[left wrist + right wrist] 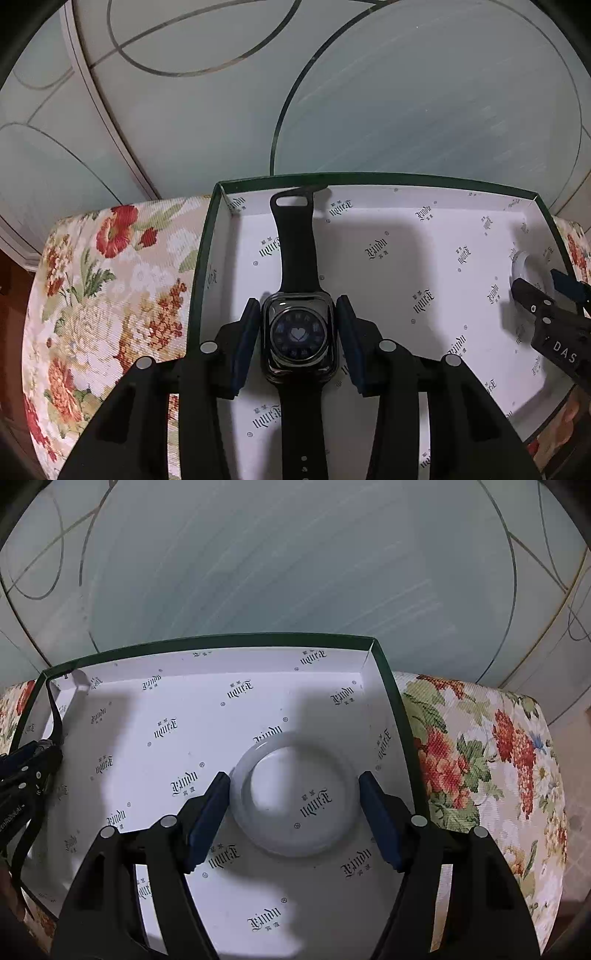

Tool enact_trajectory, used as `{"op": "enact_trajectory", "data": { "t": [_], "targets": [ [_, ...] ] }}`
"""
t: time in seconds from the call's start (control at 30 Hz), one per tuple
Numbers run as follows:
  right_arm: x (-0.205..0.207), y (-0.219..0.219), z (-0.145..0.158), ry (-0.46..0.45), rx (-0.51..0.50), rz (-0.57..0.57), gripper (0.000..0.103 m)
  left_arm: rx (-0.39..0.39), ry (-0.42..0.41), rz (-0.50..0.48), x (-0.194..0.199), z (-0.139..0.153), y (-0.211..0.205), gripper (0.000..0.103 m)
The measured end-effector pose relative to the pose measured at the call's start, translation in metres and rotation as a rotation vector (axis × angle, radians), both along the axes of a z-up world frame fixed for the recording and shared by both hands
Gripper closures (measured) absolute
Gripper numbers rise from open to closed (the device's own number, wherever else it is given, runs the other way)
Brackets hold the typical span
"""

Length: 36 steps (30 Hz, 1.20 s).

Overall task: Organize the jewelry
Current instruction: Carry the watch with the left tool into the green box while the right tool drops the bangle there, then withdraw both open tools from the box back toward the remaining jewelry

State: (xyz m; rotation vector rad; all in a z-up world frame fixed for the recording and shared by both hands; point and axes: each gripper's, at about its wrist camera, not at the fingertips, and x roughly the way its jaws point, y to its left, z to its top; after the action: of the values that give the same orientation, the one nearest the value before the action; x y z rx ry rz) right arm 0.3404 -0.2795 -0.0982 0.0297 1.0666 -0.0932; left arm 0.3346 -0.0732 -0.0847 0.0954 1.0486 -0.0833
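The watch (298, 334) has a glossy case and a matt, rubbery strap. The bangle (295, 794) looks smooth and milky, the box (207, 642) printed paper, the cushion (107, 295) ribbed woven cloth.

Both grippers wear matte black plastic frames. The left gripper (298, 341) shows navy-blue finger pads (246, 345) and round silver screw heads; the right gripper (294, 819) matches, and carries white "DAS" lettering on its side.

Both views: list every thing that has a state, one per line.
Watch: lying flat in the box, face lit, strap unbuckled.
Bangle: flat on the box floor.
Box: open, no lid.
Left claw: open, pads beside the watch case.
Right claw: open, pads flanking the bangle.
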Motion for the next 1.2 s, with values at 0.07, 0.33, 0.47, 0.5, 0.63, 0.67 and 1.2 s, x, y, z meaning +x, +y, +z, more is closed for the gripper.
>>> {"op": "enact_trajectory", "data": {
  "t": [0.07,0.33,0.47,0.5,0.63,0.67,1.2],
  "targets": [
    [0.000,0.000,0.003,-0.015,-0.005,0.002,0.031,0.008,-0.016,0.005,0.000,0.006,-0.002,0.053],
    [-0.034,-0.010,0.046,-0.138,0.047,-0.007,0.031,0.001,-0.185,-0.023,-0.032,0.063,0.001,0.032],
    [-0.065,-0.010,0.063,-0.173,0.059,-0.004,0.031,-0.037,-0.198,-0.025,-0.057,0.074,0.008,0.032],
    [-0.072,-0.013,0.066,-0.176,0.064,-0.003,0.031,-0.047,-0.196,-0.023,-0.063,0.076,0.014,0.032],
    [-0.112,-0.014,0.075,-0.184,0.075,0.001,0.031,-0.079,-0.182,-0.005,-0.100,0.075,0.025,0.032],
    [-0.124,-0.014,0.076,-0.184,0.078,0.001,0.031,-0.084,-0.180,-0.001,-0.104,0.073,0.032,0.032],
    [-0.232,-0.006,0.059,-0.126,0.046,0.018,0.031,-0.129,-0.084,0.048,-0.208,0.032,0.062,0.032]
  ]
}}
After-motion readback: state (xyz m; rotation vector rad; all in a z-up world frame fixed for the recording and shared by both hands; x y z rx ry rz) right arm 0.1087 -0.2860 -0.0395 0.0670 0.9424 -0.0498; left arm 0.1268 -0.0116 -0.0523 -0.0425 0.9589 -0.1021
